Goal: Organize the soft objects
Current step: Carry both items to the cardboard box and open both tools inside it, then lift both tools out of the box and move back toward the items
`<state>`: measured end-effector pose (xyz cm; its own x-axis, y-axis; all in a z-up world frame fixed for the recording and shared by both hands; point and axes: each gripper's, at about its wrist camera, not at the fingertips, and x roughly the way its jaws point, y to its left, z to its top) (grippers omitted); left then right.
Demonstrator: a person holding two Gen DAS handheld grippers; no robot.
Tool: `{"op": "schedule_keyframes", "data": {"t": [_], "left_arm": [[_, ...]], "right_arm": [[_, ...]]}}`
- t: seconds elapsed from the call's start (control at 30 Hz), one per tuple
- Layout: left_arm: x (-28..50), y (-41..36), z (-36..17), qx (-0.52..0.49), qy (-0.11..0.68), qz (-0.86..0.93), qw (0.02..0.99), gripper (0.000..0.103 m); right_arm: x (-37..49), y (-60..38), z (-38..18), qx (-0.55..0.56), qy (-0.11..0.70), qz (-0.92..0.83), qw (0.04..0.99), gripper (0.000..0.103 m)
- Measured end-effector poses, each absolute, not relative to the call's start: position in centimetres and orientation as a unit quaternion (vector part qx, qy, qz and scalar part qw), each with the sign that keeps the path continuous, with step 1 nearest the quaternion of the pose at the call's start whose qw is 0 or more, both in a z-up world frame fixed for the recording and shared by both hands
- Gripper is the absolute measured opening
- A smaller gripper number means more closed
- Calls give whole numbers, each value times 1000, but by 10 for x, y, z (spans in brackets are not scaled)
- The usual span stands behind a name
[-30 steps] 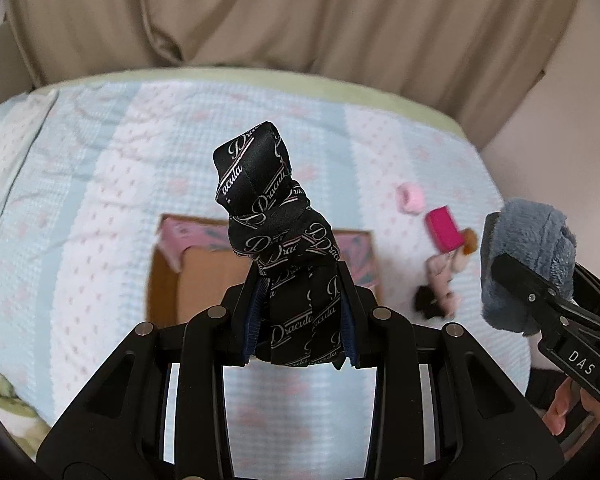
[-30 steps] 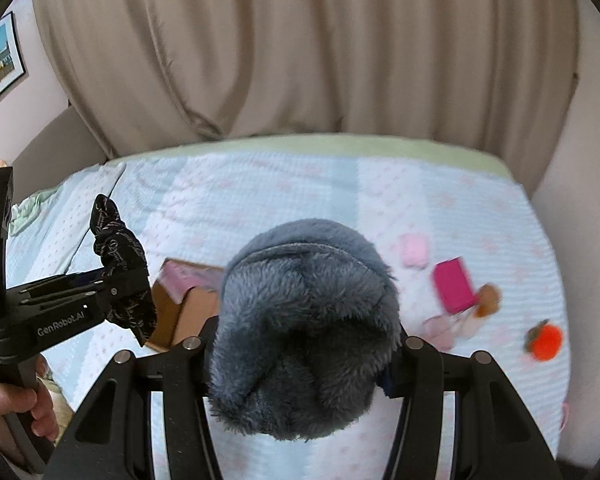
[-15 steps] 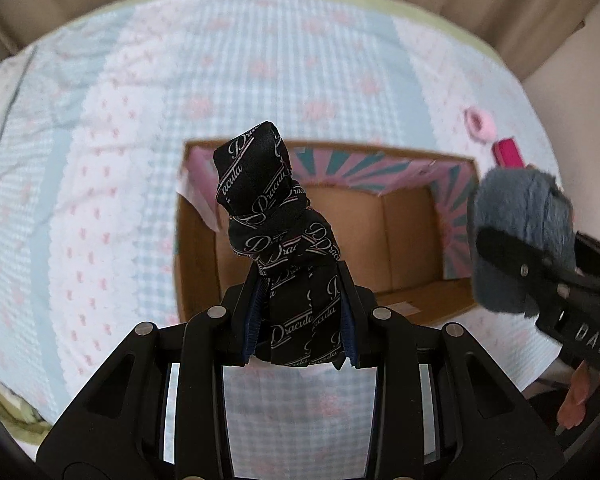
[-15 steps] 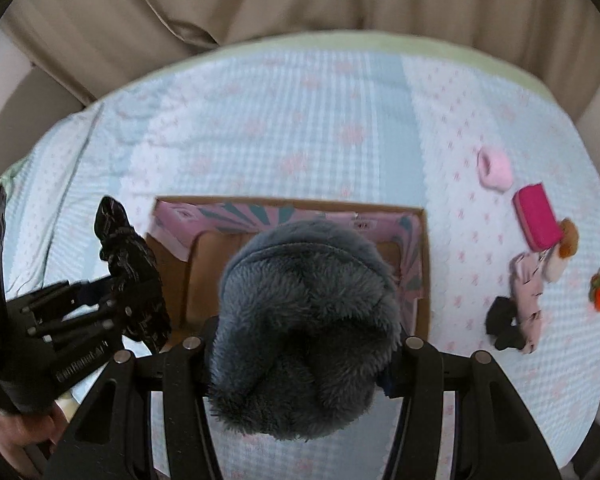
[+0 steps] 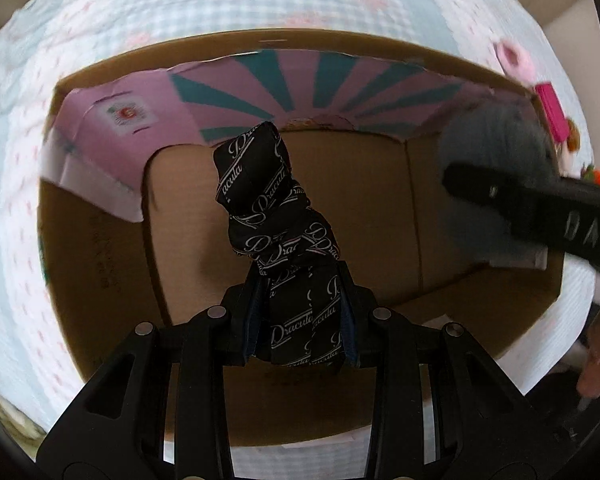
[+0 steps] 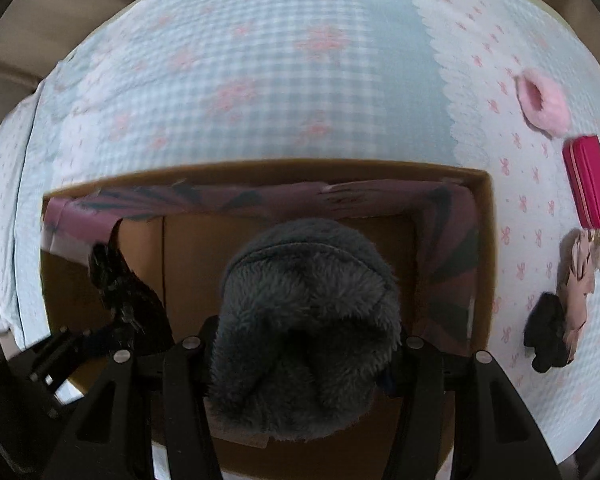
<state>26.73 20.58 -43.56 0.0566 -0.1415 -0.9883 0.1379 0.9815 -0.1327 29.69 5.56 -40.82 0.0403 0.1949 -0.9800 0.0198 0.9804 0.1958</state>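
My left gripper [image 5: 300, 320] is shut on a black tie printed with white "Dracula" script [image 5: 276, 216] and holds it over the open cardboard box [image 5: 100, 216]. My right gripper [image 6: 304, 356] is shut on a grey fluffy soft item [image 6: 304, 320], also over the box [image 6: 486, 240]. The box has pink and teal inner flaps and a bare brown floor. In the left wrist view the grey item [image 5: 492, 152] hangs at the right over the box. In the right wrist view the tie [image 6: 116, 284] shows at the left.
The box sits on a bed with a light blue checked and pink-patterned cover [image 6: 260, 80]. To the right lie a pink fluffy ring [image 6: 542, 100], a magenta pouch [image 6: 590, 184], a pale pink item [image 6: 578, 280], a black item [image 6: 548, 332] and an orange item [image 5: 598, 176].
Both grippers have moved forward and down over the box with their items still held. The box now fills most of both views.
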Motion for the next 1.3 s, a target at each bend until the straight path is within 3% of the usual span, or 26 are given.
{"op": "schedule_keyframes", "data": {"t": [0.07, 0.1, 0.13, 0.17, 0.2, 0.83, 1.3], "left_arm": [[267, 200, -434, 15, 677, -101, 729, 37], [269, 199, -431, 20, 674, -100, 732, 60], [270, 197, -429, 24, 670, -101, 735, 96], [270, 194, -425, 32, 667, -99, 738, 102], [269, 193, -423, 39, 662, -96, 742, 103], [248, 197, -373, 32, 632, -96, 768, 103], [193, 221, -251, 5, 549, -78, 832, 103]], "right_arm": [[299, 48, -409, 93, 692, 54, 714, 59], [300, 47, -408, 97, 691, 49, 715, 68], [301, 46, -408, 98, 689, 47, 717, 85], [302, 45, -407, 99, 686, 46, 719, 95], [302, 45, -406, 107, 682, 56, 721, 103], [276, 48, -358, 84, 636, 61, 764, 102], [205, 42, -214, 46, 515, 57, 854, 103]]}}
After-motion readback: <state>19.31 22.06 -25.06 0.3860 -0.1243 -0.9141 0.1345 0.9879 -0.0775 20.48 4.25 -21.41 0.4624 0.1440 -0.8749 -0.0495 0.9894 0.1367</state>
